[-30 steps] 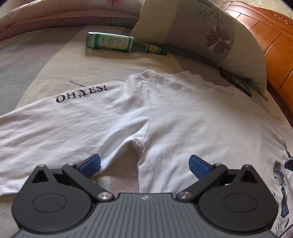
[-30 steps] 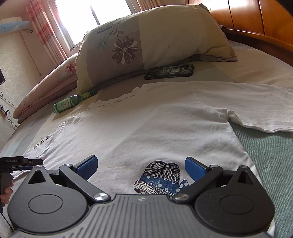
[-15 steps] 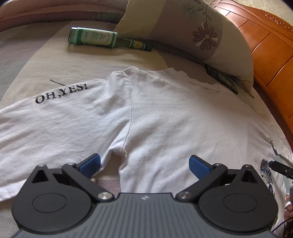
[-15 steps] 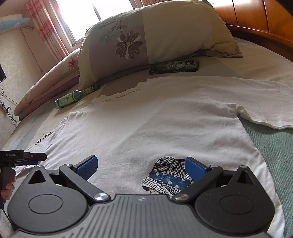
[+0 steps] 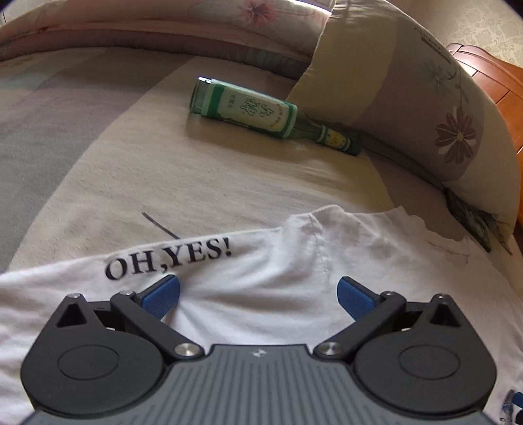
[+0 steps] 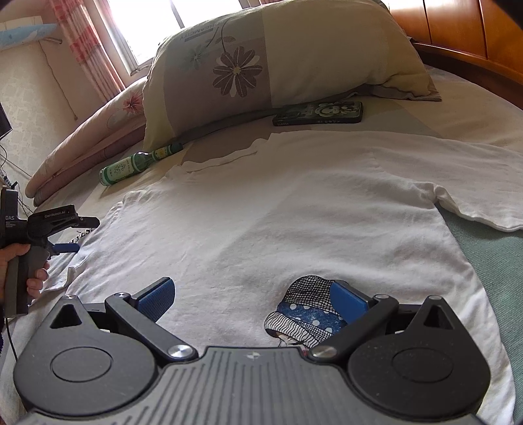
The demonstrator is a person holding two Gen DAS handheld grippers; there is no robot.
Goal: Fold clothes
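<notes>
A white T-shirt (image 6: 294, 212) lies spread flat on the bed, with a printed figure in a blue dotted hat (image 6: 304, 320) near its lower front. One sleeve reads "OH,YES!" (image 5: 166, 260). My left gripper (image 5: 258, 294) hovers open over that sleeve and shoulder (image 5: 261, 287), nothing between its blue pads. In the right wrist view the left gripper (image 6: 70, 238) appears at the shirt's left edge, held by a hand (image 6: 19, 264). My right gripper (image 6: 251, 299) stands open low over the shirt's front, its right pad beside the printed hat.
A green glass bottle (image 5: 261, 114) lies on the bedspread by a floral pillow (image 6: 261, 65). A dark phone case (image 6: 320, 112) rests in front of the pillow. A rolled quilt (image 5: 130, 32) and the wooden headboard (image 6: 457, 26) border the bed.
My left gripper moved forward from the armpit gap to over the "OH,YES!" sleeve. My right gripper shifted slightly left and closer over the shirt front. Both stay open.
</notes>
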